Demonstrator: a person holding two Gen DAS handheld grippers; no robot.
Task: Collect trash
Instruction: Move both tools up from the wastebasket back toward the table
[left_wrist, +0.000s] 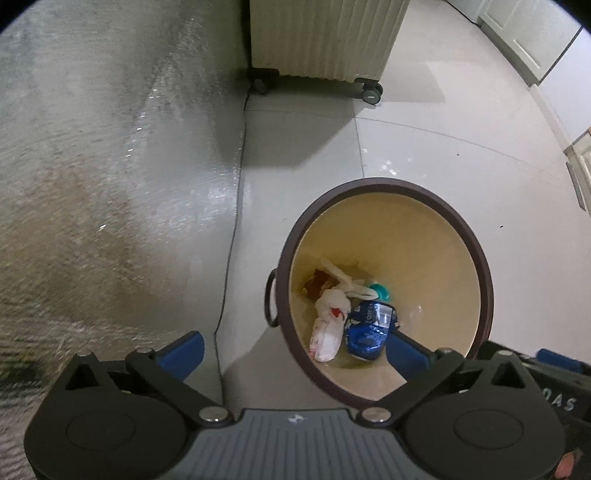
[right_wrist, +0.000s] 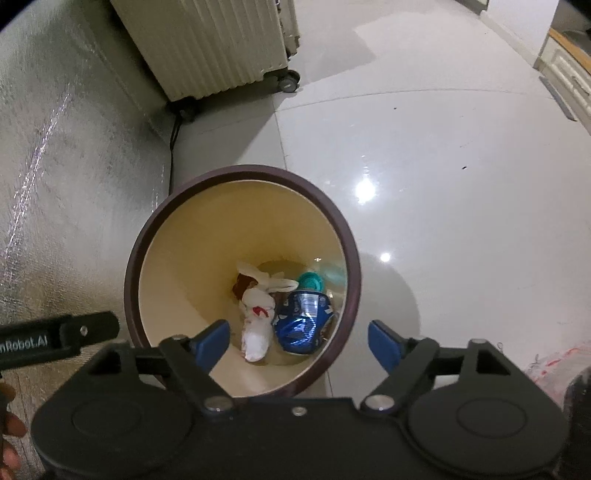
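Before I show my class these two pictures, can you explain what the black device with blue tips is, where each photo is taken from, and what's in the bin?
A person holds two hand-held grabbers, each with a camera looking along its fingers. One picture is from the left gripper, the other from the right gripper. Both stand open and hold nothing. Below them, on the tiled floor, is a round bin containing a white knotted bag, a blue wrapper and a teal item. A ribbed suitcase stands behind.
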